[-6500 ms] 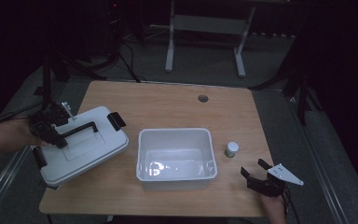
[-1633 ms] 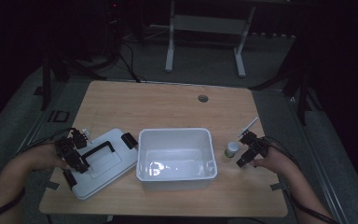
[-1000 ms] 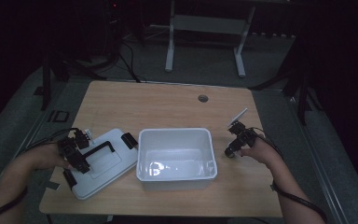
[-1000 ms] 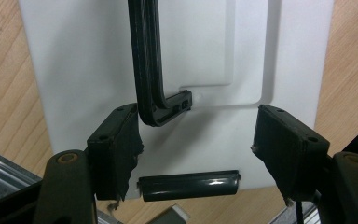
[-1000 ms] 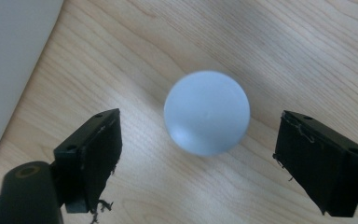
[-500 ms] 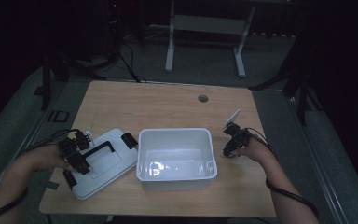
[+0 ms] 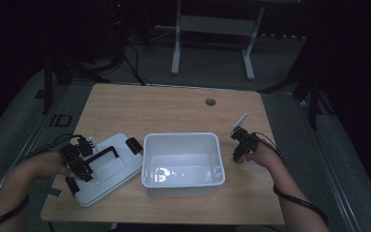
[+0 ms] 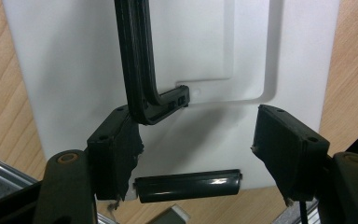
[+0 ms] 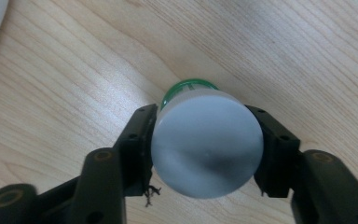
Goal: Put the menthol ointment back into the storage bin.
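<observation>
A small bottle (image 9: 207, 144) with a pale grey cap and a green body stands on the wooden table (image 7: 174, 108), just right of the white bin (image 7: 181, 138). My right gripper (image 9: 207, 133) (image 7: 239, 152) has just been closing and is now shut on the bottle, one pad on each side of the cap. The white lid (image 7: 113, 169) (image 8: 214, 46) lies flat left of the bin. Over its near end my left gripper (image 8: 196, 116) (image 7: 79, 162) stands open. The lid's black handle (image 8: 137, 70) ends beside the left jaw.
The bin is empty and sits at the table's middle front. A black latch (image 8: 186, 185) lies on the lid's edge between my left jaws, and another latch (image 7: 134, 145) faces the bin. A round grommet hole (image 7: 210, 102) is at the table's back.
My right gripper has shifted slightly left onto the bottle and its jaws have shut on the cap. The left gripper and the lid have stayed put.
</observation>
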The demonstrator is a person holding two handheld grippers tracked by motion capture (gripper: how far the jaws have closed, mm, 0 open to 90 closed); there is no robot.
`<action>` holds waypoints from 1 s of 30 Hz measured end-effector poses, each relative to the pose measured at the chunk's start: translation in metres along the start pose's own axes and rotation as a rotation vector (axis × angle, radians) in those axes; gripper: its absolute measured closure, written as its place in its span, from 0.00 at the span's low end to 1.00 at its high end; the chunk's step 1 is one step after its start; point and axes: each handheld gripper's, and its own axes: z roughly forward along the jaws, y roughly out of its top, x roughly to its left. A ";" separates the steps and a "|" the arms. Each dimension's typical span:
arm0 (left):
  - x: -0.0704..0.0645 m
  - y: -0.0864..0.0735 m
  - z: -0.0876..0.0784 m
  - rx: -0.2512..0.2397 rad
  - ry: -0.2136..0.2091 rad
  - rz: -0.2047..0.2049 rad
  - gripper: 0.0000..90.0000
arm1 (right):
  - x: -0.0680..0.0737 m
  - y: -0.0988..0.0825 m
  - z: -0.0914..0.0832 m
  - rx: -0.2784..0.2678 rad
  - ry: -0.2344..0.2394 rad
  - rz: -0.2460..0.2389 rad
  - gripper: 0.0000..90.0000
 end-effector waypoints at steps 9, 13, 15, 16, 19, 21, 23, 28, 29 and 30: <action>0.000 0.000 0.001 0.003 -0.003 0.004 0.35 | 0.004 0.001 -0.005 0.013 -0.027 -0.051 0.55; 0.000 0.000 -0.002 -0.003 0.005 0.004 0.35 | 0.005 -0.002 -0.013 -0.014 -0.045 -0.101 0.55; 0.000 -0.001 -0.003 -0.005 0.005 0.008 0.35 | 0.007 -0.005 -0.017 -0.008 -0.052 -0.146 0.55; -0.001 -0.001 -0.003 -0.003 0.004 0.010 0.35 | 0.007 -0.006 -0.018 -0.002 -0.051 -0.165 0.55; -0.001 0.000 -0.003 -0.003 0.001 0.011 0.35 | 0.010 -0.010 -0.023 0.017 -0.051 -0.207 0.56; -0.001 0.000 -0.003 -0.001 0.002 0.011 0.35 | 0.011 -0.013 -0.025 0.021 -0.056 -0.247 0.56; -0.001 0.000 -0.003 -0.001 0.002 0.011 0.35 | 0.013 -0.014 -0.027 0.025 -0.055 -0.261 0.56; 0.000 0.002 -0.005 -0.019 -0.011 0.005 0.35 | 0.020 -0.021 -0.034 0.029 -0.035 -0.340 0.55; 0.000 0.002 -0.006 -0.019 -0.002 0.009 0.35 | 0.020 -0.022 -0.035 0.025 -0.031 -0.345 0.56; 0.000 0.002 -0.006 -0.018 -0.005 0.010 0.35 | 0.022 -0.024 -0.038 0.021 -0.030 -0.370 0.55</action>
